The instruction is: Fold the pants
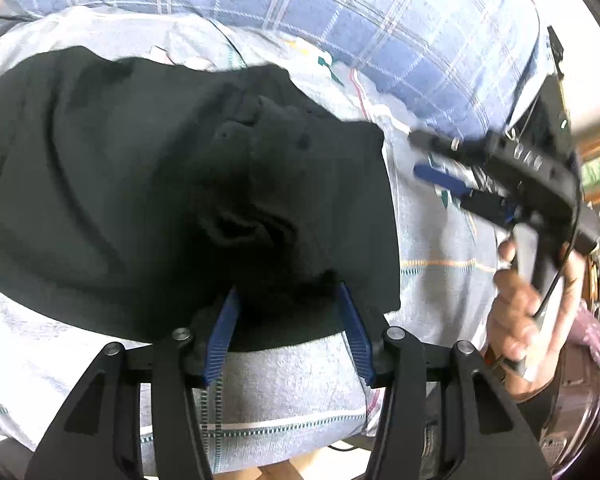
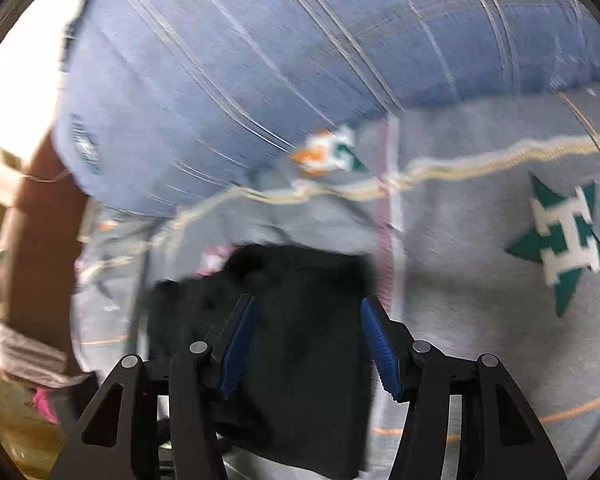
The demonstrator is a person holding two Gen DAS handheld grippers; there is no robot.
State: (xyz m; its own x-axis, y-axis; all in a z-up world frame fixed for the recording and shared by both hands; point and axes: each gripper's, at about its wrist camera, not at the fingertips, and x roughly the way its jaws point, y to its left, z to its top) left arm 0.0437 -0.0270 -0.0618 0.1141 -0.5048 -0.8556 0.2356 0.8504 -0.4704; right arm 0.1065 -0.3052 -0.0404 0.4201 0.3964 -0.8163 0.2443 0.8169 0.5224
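On the bed sheet [image 1: 440,240], black pants [image 1: 160,184] in a soft heap, bunched and wrinkled in the middle. Near edge of the pants right at the tips of the left gripper [image 1: 288,304], between its two blue fingers [image 1: 225,336]. Fingers about half open, one on each side of the cloth, not squeezing it. Nothing held.

From the right wrist view, same black pants [image 2: 300,320] just in front of the right gripper [image 2: 306,308] and under it, blurry. Dark cloth between these blue fingers [image 2: 380,348] too, reaching past the left one. Fingers about half open as well, not pinching the cloth. Nothing held.

Under the pants, grey sheet with thin orange and white lines and a green star [image 2: 560,244] well off to the right. Beyond the pants, a big blue checked blanket [image 2: 280,60] against the far edge of the sheet.

Off to the right in the left wrist view, right gripper [image 1: 418,152] again, seen from the side, apart from the pants, blurred, with a hand [image 1: 528,300] wrapped around its handle.
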